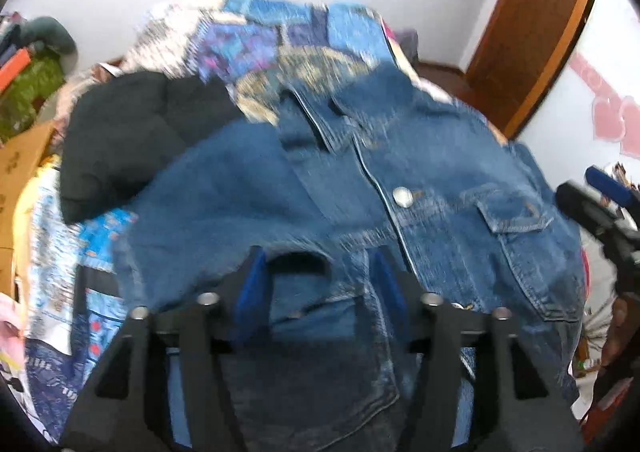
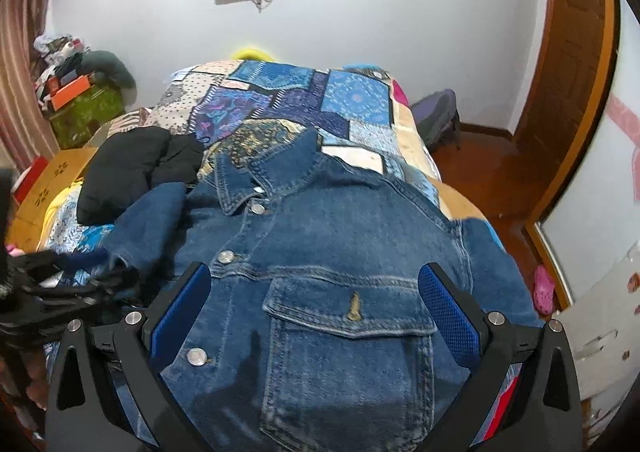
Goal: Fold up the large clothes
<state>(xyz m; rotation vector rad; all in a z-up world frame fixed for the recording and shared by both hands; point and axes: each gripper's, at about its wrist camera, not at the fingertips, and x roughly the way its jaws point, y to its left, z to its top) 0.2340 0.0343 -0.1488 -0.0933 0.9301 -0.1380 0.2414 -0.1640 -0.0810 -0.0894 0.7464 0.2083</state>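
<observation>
**A:** While the left hand-held gripper [image 1: 320, 284] stands with its jaws partly apart, is it gripping anything?

**B:** No. Denim lies under and between its blue pads [image 1: 252, 288], but they aren't pressing on it. The left wrist view is blurred, so I can't say whether the tips touch the cloth.

**A:** And the right hand-held gripper [image 2: 316, 304]?

**B:** Jaws wide, hovering over the chest pocket [image 2: 348, 316], holding nothing.

**A:** Where's the garment itself?

**B:** The denim jacket [image 2: 328, 219] lies front up and buttoned on the bed [image 2: 356, 99], over a patchwork quilt, collar toward the far wall. Its left sleeve [image 2: 148, 228] is already drawn in across the body. A black garment [image 2: 136, 167] sits just beside that shoulder.

**A:** So what does the step need?

**B:** I'd judge the fold is early: one sleeve in, the other side still hanging over the bed edge. Pinch a seam or hem, not a flat panel, since denim is thick and stiff and will slip from a shallow bite. Keep both grippers level so the crease runs straight, and stay clear of the black garment so it isn't dragged in.
</observation>
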